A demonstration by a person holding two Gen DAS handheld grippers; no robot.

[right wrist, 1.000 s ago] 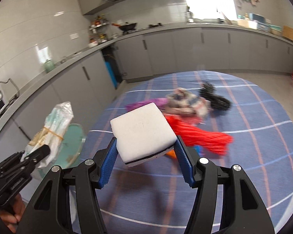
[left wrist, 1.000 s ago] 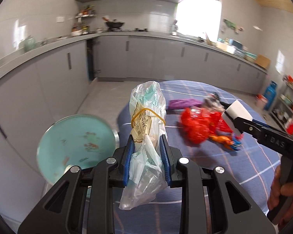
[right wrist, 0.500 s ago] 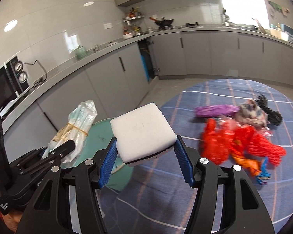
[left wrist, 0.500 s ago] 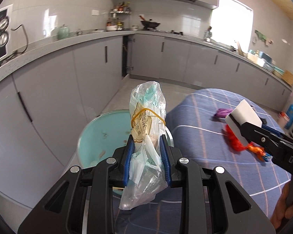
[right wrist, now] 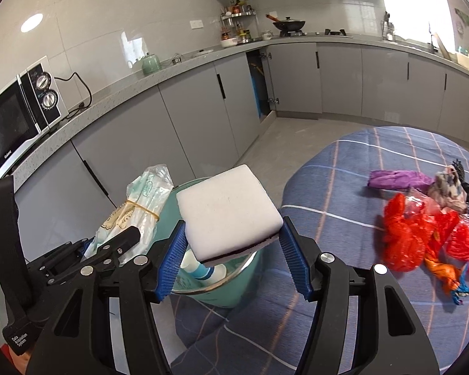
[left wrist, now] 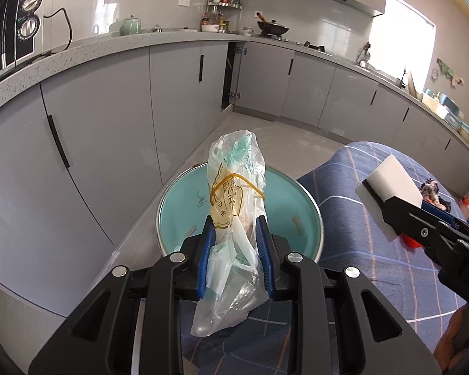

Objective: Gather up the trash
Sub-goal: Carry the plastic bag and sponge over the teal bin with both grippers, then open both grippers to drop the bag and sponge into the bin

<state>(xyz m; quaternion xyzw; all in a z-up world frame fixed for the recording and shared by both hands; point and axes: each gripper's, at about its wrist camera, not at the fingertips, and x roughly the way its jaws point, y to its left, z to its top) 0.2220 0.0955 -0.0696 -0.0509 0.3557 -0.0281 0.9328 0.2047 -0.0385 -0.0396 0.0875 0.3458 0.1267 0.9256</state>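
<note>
My left gripper (left wrist: 234, 234) is shut on a clear plastic bag (left wrist: 234, 206) bound with a yellow rubber band, and it hangs over the round teal trash bin (left wrist: 178, 206). My right gripper (right wrist: 233, 243) is shut on a white sponge (right wrist: 226, 211) with a dark underside, above the same bin (right wrist: 244, 276). The bin stands beside the table's left edge, and a white and blue cup lies inside it. The sponge (left wrist: 390, 187) and the bag (right wrist: 140, 200) each show in the other wrist view.
A round table under a blue plaid cloth (right wrist: 344, 206) carries red plastic netting (right wrist: 422, 237), a purple wrapper (right wrist: 397, 179), a crumpled rag (right wrist: 447, 190) and an orange scrap (right wrist: 444, 273). Grey cabinets (left wrist: 109, 125) and a counter with a microwave (right wrist: 12, 118) curve behind the bin.
Both grippers have swung left, away from the table's trash, and now hang over the teal bin. The bag and the sponge stay gripped as before.
</note>
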